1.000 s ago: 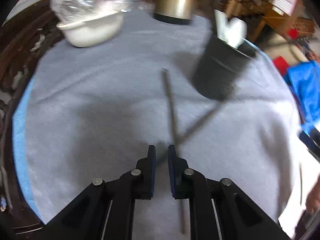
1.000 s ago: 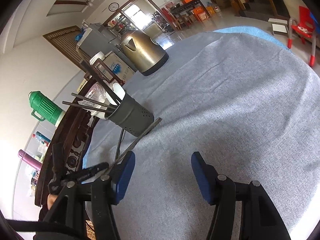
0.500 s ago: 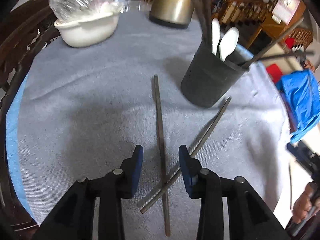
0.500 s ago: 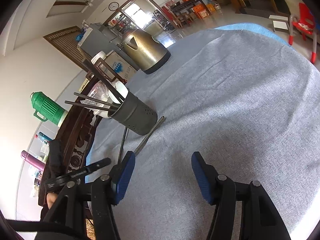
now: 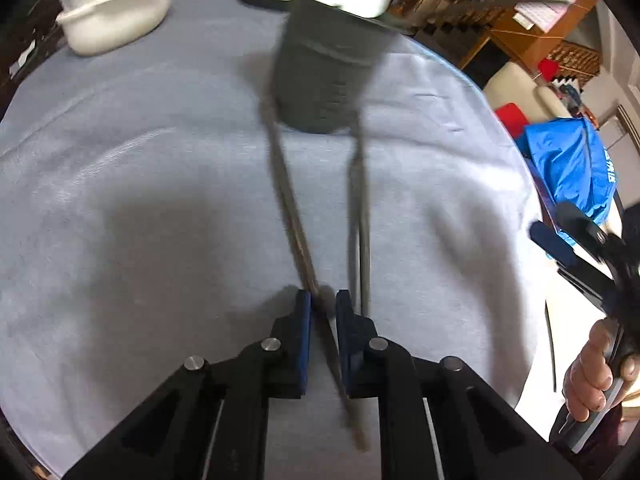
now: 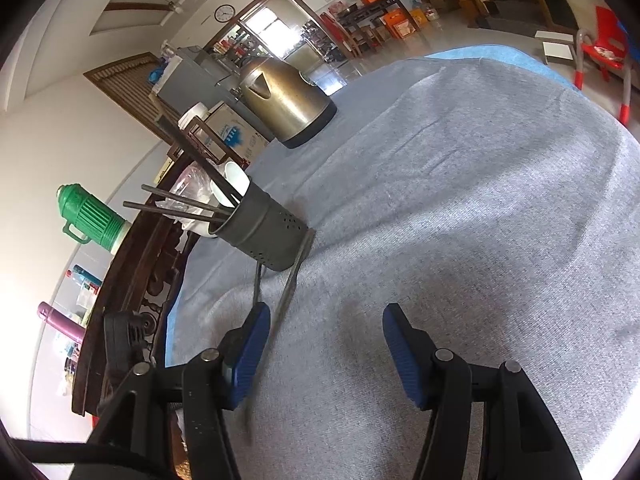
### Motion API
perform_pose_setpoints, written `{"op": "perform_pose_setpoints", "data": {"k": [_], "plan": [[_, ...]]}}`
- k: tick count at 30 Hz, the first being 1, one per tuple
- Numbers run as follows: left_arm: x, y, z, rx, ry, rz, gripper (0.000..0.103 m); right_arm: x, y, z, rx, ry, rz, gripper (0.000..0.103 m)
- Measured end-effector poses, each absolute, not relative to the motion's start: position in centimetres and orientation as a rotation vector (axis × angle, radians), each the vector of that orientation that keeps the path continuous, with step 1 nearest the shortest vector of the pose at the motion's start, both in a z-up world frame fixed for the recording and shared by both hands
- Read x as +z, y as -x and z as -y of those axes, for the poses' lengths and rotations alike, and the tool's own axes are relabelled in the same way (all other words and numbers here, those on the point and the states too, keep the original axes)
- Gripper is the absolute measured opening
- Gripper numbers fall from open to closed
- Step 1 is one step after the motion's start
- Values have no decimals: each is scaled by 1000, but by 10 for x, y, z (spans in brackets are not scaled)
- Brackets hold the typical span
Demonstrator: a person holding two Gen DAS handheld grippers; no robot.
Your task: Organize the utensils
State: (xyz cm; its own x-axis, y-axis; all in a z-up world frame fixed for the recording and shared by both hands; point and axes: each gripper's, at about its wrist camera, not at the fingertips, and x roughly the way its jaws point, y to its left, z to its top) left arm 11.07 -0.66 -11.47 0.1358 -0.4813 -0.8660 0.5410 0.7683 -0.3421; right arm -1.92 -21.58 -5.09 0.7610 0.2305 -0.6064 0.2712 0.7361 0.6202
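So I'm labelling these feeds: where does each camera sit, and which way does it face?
Left wrist: on the left tongs, looking down along them at a chopstick between the pads; the right hand shows.
Right wrist: on the right tongs, open, facing across the table toward the kettle.
Shared: utensil holder, both loose chopsticks, grey tablecloth.

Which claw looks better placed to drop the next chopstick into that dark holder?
The left claw: its jaws have just been closing around one chopstick on the cloth. The right claw hangs open and empty, off to the side of the holder.
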Motion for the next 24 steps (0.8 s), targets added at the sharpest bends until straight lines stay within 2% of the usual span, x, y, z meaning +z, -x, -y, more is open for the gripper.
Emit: {"op": "perform_pose_setpoints", "data": {"k": [7, 15, 20, 24], "plan": [[-115, -58, 40, -844, -27, -1265, 13, -52, 21, 218, -36, -759, -737, 62], [-83, -107, 8, -665, 47, -1198, 13, -64, 5, 209, 2, -740, -821, 62], [-75, -131, 23, -618, 112, -1188, 30, -71, -12, 197, -1, -707, -849, 62], [-96, -141, 38, -542, 112, -1202, 29, -80, -16, 194, -2, -694, -899, 62]]}}
